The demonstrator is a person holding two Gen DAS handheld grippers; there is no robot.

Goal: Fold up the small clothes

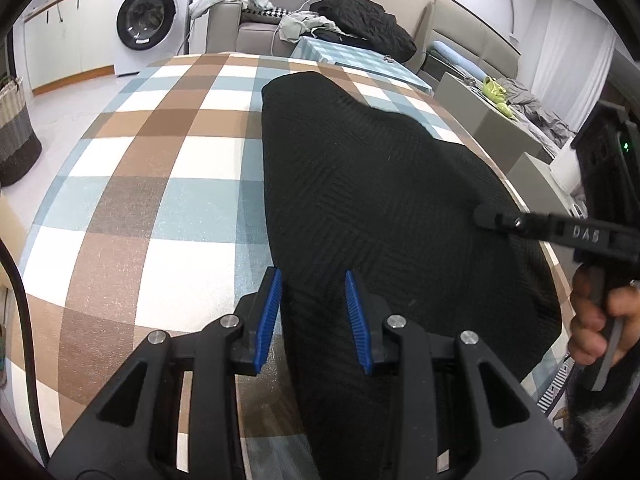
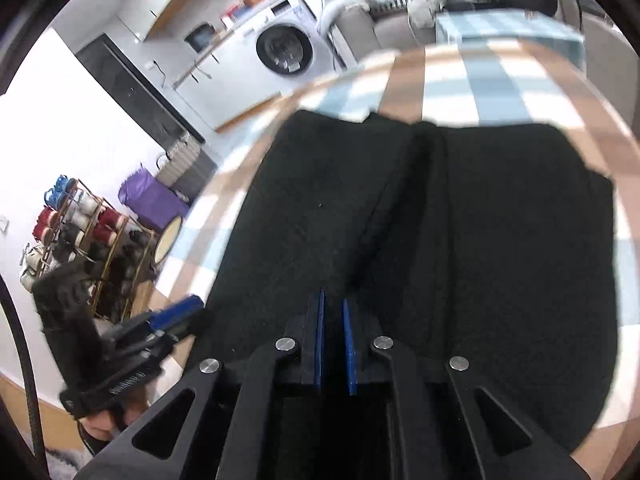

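Black knitted garment (image 1: 380,200) lies spread on the checked surface (image 1: 140,184), toward its right side, and looks partly folded: the right wrist view shows a long ridge running down its middle, as if one side has been laid over the other (I judge this from the seam-like crease alone). More folds across its length seem still to be made, and nothing is stacked or put aside yet. The left tool (image 1: 314,312) hangs over the near edge of the cloth with its blue pads apart and nothing pinched between them. The right tool (image 2: 334,340) has its pads almost together; whether a thin fold of cloth sits between them I cannot tell, since dark fabric and motion blur hide the tips. A hand (image 1: 596,328) shows only at the frame's edge, and the garment's near end is cut off by the tools.
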